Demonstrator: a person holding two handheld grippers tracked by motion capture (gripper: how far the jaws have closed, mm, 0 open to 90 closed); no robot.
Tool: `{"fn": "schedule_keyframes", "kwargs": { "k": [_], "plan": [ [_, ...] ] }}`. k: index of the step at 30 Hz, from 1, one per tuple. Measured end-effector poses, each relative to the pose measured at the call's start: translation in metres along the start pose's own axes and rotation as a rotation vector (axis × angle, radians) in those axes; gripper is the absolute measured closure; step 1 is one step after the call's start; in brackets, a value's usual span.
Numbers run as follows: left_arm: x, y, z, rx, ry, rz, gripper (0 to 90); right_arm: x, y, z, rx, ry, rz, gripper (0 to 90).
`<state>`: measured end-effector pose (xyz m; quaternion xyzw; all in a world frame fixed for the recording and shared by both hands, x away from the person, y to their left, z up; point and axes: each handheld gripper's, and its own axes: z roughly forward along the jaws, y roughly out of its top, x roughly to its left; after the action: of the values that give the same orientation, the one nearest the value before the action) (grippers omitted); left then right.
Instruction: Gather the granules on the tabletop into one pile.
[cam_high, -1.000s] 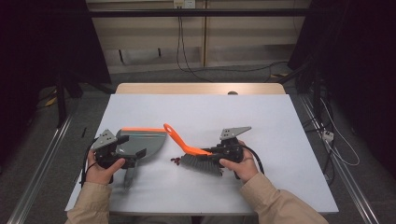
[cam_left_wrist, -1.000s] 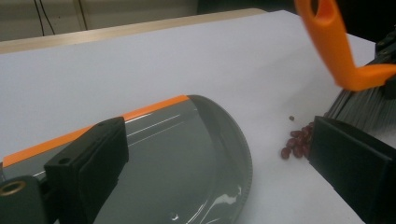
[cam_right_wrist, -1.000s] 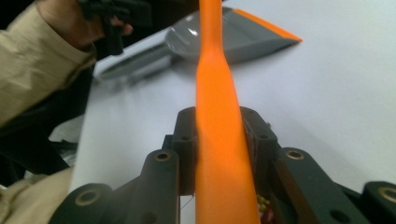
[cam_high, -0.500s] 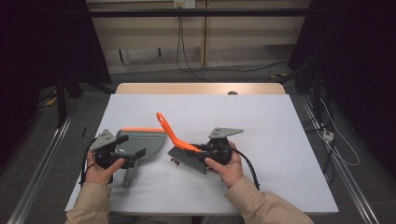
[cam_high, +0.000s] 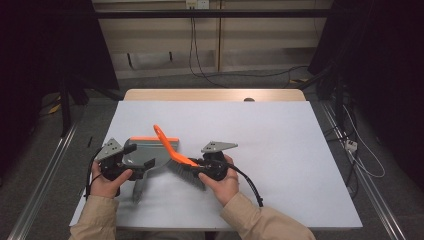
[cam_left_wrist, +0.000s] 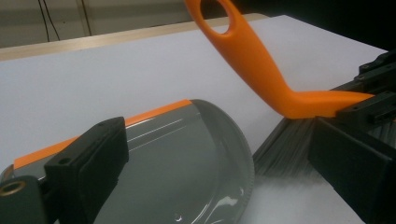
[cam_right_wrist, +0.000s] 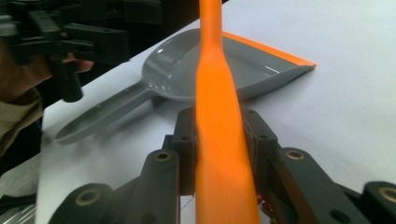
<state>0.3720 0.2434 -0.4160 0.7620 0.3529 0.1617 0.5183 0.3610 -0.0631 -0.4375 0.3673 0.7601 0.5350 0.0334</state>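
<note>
Right gripper (cam_high: 200, 167) held low over the desk (cam_high: 280, 145), jaws pinching the brush (cam_high: 177, 161); its orange handle slants up toward far-left, beside the dustpan (cam_high: 145, 152). Left gripper (cam_high: 134, 165) jaws: cannot tell.

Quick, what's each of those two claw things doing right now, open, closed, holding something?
Left gripper: cannot be told; it sits at the grey dustpan.
Right gripper: closed on the orange brush handle.
</note>
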Motion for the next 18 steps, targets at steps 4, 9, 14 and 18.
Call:
{"fn": "schedule_keyframes", "kwargs": {
  "k": [4,9,14,18],
  "plan": [
    [0.0,0.0,0.0,0.003,-0.001,0.003,5.3,-0.005,-0.001,0.005,0.006,-0.052,0.009,71.0],
    [-0.001,0.0,0.001,0.002,-0.001,0.0,5.3,-0.015,-0.002,-0.001,0.014,-0.068,0.073,71.0],
    [-0.001,0.0,0.001,0.009,-0.002,0.012,5.4,-0.025,-0.004,-0.009,0.004,-0.087,0.116,71.0],
    [-0.002,-0.001,0.002,0.01,-0.006,0.01,5.4,-0.032,-0.006,-0.018,0.0,-0.105,0.139,70.9]
  ]
}}
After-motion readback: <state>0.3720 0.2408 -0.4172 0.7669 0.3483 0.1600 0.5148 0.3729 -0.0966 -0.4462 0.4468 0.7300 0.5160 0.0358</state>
